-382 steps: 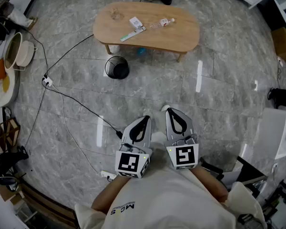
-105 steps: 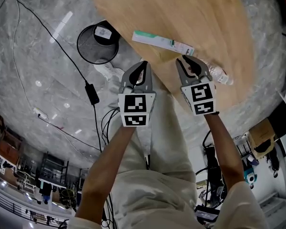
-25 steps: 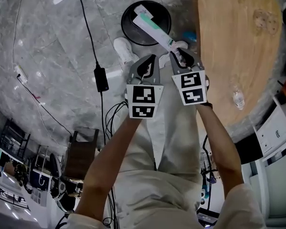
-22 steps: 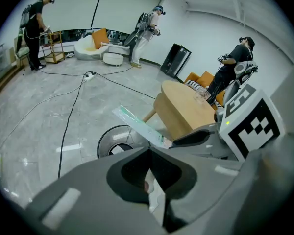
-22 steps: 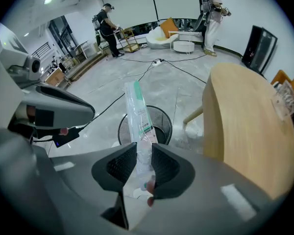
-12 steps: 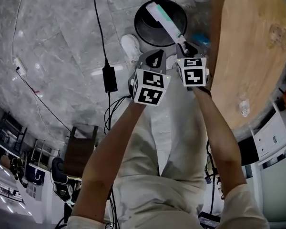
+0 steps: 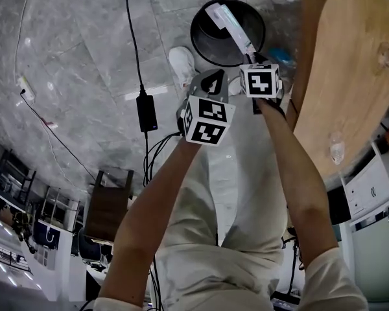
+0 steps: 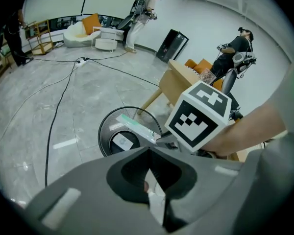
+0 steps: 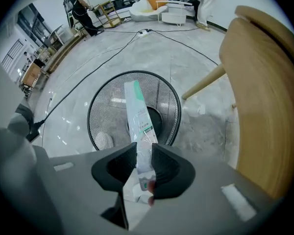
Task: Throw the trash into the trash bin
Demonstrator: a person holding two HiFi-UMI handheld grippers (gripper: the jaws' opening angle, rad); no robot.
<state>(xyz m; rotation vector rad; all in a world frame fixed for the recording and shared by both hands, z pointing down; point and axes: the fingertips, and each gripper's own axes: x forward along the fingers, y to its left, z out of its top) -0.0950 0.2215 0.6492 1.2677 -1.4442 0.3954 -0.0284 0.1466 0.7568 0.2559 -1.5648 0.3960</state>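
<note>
Low in the right gripper view, the right gripper point(image 9: 139, 153) has its jaws clamped, only narrowly apart, on the lower end of a long white-and-green packet point(image 9: 136, 112). The packet reaches up over the open mouth of the black mesh trash bin point(image 9: 105, 106) at frame centre. The left gripper point(image 8: 148, 150), just beside the right one, has its jaws pressed together on nothing. A wooden table point(image 9: 257, 82) fills the right edge.

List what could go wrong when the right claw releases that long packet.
1. The packet is long and gripped by one end in the right claw; it may catch the rim of the bin and tip out.
2. The gripped end sits near the near rim, so it might land outside.
</note>
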